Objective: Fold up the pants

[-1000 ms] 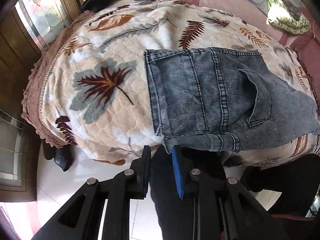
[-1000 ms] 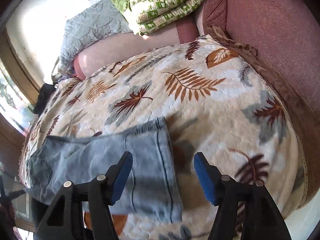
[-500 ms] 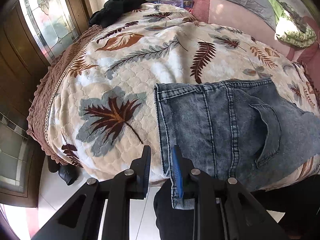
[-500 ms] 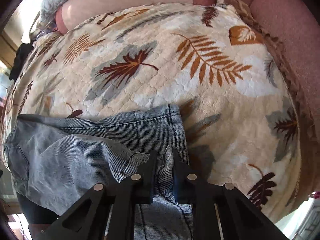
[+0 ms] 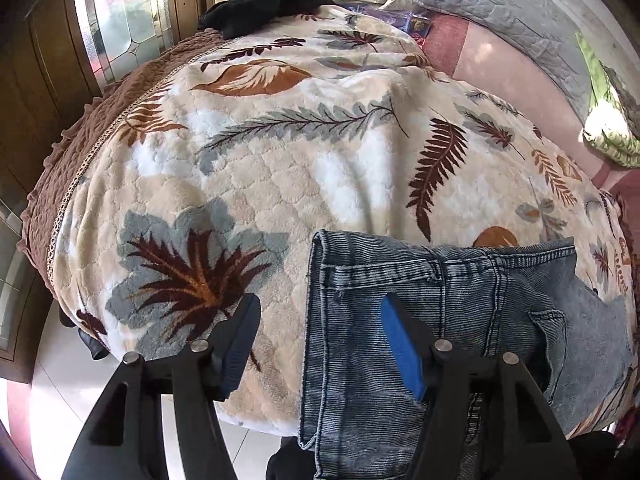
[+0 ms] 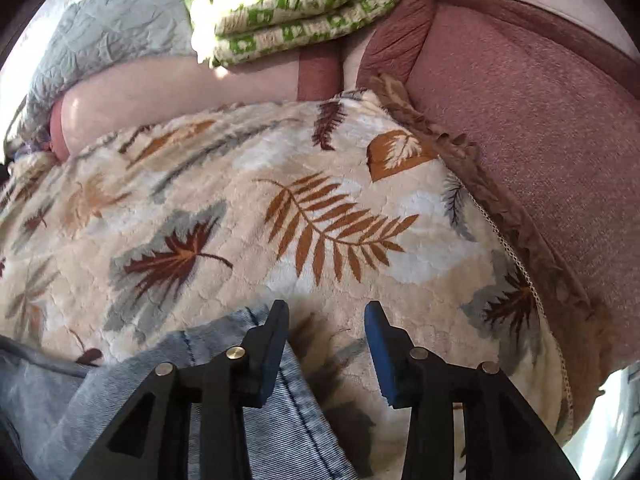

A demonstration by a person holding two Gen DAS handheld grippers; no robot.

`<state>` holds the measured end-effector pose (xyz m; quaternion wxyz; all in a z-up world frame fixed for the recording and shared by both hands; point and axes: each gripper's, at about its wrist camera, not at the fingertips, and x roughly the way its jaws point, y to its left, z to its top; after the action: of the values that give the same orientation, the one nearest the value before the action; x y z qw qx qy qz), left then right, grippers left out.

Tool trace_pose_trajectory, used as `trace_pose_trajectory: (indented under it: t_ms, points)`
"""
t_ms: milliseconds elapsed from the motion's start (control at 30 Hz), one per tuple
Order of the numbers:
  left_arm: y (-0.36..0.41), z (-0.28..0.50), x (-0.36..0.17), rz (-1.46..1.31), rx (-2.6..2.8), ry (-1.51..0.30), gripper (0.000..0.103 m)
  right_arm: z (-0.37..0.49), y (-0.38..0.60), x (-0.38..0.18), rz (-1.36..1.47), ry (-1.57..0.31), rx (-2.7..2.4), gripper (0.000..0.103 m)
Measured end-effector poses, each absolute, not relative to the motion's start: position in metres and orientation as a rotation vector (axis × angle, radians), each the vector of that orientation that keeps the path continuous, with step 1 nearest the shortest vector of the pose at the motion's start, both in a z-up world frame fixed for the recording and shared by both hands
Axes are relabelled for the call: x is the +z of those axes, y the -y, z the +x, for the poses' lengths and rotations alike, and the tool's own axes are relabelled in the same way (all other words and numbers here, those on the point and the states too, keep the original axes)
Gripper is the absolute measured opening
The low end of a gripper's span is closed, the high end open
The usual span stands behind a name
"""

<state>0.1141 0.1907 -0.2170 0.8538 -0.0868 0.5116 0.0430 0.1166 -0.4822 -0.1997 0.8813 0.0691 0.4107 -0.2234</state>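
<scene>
- Pants (image 5: 420, 320) – faded blue denim, lying on the leaf-print blanket (image 5: 260, 168) at its near edge, one end hanging over.
- Left gripper (image 5: 320, 340): jaws opening, the folded denim edge between them, pads not pressing.
- Right gripper (image 6: 326, 344): jaws opening, nothing clamped; the denim's edge lies under its left finger.
- Handling, by judgement: thick, limp, not slippery – best taken at the stitched hems or seams, where layers bunch firmly.

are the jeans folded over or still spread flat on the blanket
Folded over, at least once: the jeans show a doubled edge at their left end, lying on the blanket. Whether folding is finished, cannot tell.
</scene>
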Motion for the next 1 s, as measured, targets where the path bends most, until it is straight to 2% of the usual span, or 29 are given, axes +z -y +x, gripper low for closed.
trace_pose_trajectory:
  t_ms: [33,100,167,267,367,600,667,733,767,800,1000]
  points:
    - [-0.187,0.115,-0.218,-0.166,0.091,-1.068,0.063,0.111,0.475,-0.193,0.152,-0.810,-0.447,0.043]
    - [-0.181,0.116,-0.218,-0.144,0.094,-1.038,0.061,0.107,0.452,-0.180,0.138,-0.755,-0.364,0.051]
    - [-0.176,0.118,-0.219,-0.143,0.067,-1.031,0.040,0.112,0.415,-0.173,0.119,-0.742,-0.208,0.052]
    - [-0.169,0.120,-0.222,-0.130,0.051,-1.034,0.034,0.129,0.347,-0.172,0.090,-0.774,0.083,0.052]
    - [-0.169,0.122,-0.222,-0.121,0.052,-1.027,0.018,0.147,0.280,-0.179,0.080,-0.812,0.347,0.052]
    - [-0.171,0.122,-0.217,-0.136,0.016,-1.004,0.014,0.179,0.171,-0.221,-0.011,-0.890,0.590,0.051]
    - [-0.169,0.121,-0.212,-0.125,0.003,-0.992,0.009,0.185,0.152,-0.227,-0.030,-0.896,0.620,0.051]
    - [-0.169,0.123,-0.209,-0.121,-0.008,-0.984,0.009,0.194,0.140,-0.233,-0.069,-0.921,0.640,0.037]
    - [-0.170,0.126,-0.208,-0.120,-0.007,-0.984,0.009,0.197,0.132,-0.236,-0.101,-0.937,0.642,0.019]
    - [-0.170,0.129,-0.208,-0.119,-0.008,-0.985,0.009,0.199,0.126,-0.239,-0.141,-0.945,0.629,0.005]
    - [-0.175,0.166,-0.205,-0.067,0.057,-0.974,0.008,0.227,0.116,-0.243,-0.170,-0.950,0.520,0.003]
